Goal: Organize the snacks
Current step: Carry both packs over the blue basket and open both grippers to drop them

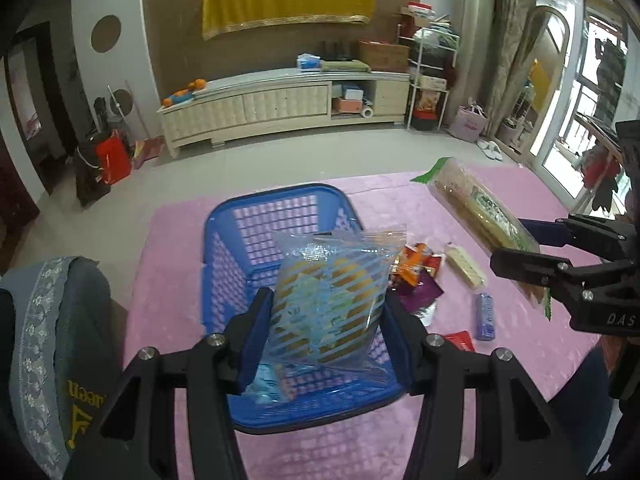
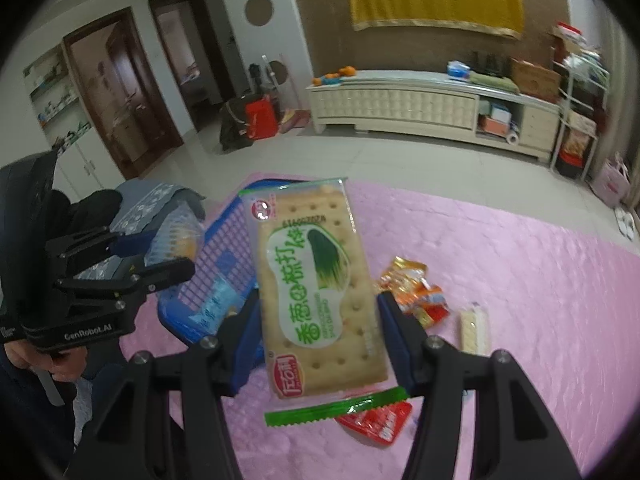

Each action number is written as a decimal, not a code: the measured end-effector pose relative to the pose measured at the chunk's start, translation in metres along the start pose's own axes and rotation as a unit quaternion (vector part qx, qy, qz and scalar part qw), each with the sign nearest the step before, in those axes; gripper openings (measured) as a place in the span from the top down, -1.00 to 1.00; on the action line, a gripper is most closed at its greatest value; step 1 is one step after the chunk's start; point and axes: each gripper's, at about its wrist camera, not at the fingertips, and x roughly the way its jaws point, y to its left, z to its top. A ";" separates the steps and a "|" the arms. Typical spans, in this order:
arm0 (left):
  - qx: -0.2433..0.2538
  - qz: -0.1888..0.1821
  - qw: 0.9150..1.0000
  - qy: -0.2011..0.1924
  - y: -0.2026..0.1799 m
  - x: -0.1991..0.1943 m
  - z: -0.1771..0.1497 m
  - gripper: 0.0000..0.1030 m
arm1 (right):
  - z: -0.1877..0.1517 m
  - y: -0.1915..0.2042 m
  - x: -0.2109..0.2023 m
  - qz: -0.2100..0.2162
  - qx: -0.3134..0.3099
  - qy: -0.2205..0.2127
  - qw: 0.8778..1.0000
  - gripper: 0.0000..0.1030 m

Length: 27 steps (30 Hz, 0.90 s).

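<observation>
My left gripper point(image 1: 326, 300) is shut on a clear bag with blue stripes point(image 1: 328, 276) that holds yellowish snacks. It hangs over the blue plastic basket point(image 1: 224, 240). A light blue packet point(image 1: 264, 384) lies in the basket's near end. My right gripper point(image 2: 318, 300) is shut on a cracker pack with green trim point(image 2: 320, 280), raised above the pink mat to the right of the basket point(image 2: 224, 264). In the left wrist view the right gripper point(image 1: 510, 242) and its cracker pack point(image 1: 472, 208) show at the right. The left gripper point(image 2: 168, 254) shows at the left of the right wrist view.
Loose snacks lie on the pink mat point(image 1: 520, 360) right of the basket: orange packets point(image 1: 416, 264), a white wafer pack point(image 1: 464, 266), a small blue packet point(image 1: 485, 316) and a red packet point(image 2: 380, 420). A chair with a grey lace cover point(image 1: 48, 340) stands at the left.
</observation>
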 end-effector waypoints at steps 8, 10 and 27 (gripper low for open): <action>-0.009 0.005 1.000 0.012 0.031 0.017 0.013 0.01 | 0.027 0.025 0.031 0.002 -0.045 0.015 0.999 -0.18; -0.011 0.004 1.000 0.018 0.036 0.025 0.017 0.01 | 0.031 0.027 0.040 0.001 -0.051 0.020 0.999 -0.18; -0.037 -0.010 0.996 0.084 0.064 0.108 0.041 0.01 | 0.064 0.027 0.130 -0.030 -0.028 0.108 0.993 -0.18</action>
